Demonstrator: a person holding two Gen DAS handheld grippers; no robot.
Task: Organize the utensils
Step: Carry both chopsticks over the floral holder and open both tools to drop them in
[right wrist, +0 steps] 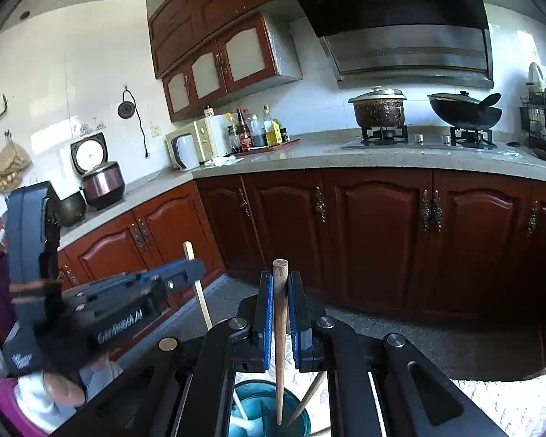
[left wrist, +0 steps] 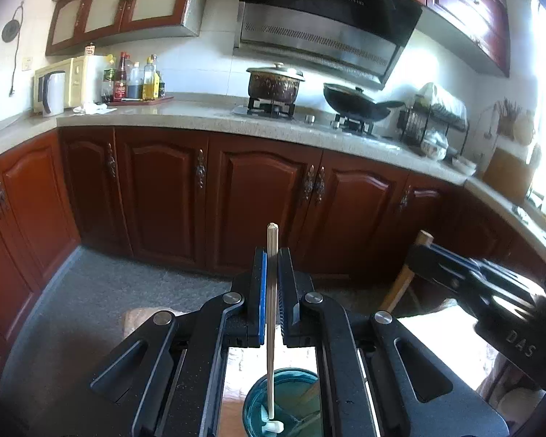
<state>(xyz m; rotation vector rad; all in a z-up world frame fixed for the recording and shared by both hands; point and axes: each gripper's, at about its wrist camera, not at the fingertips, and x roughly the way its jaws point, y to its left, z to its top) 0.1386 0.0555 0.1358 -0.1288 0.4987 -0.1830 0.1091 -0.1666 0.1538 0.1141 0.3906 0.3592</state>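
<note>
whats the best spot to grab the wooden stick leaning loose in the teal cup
Take the leaning wooden stick on its bare upper shaft, above the teal cup rim, coming from above. It tilts toward the right, so angle the tongs to match.

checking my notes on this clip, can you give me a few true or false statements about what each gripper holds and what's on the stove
1. The left gripper is shut on a thin pale stick. True.
2. The right gripper is open and holds nothing. False: it is shut on a brown wooden stick.
3. A teal glass cup sits below the left gripper. True.
4. The pot on the stove has no lid. False: a lid covers it.
5. A black wok sits on the other burner. True.
</note>
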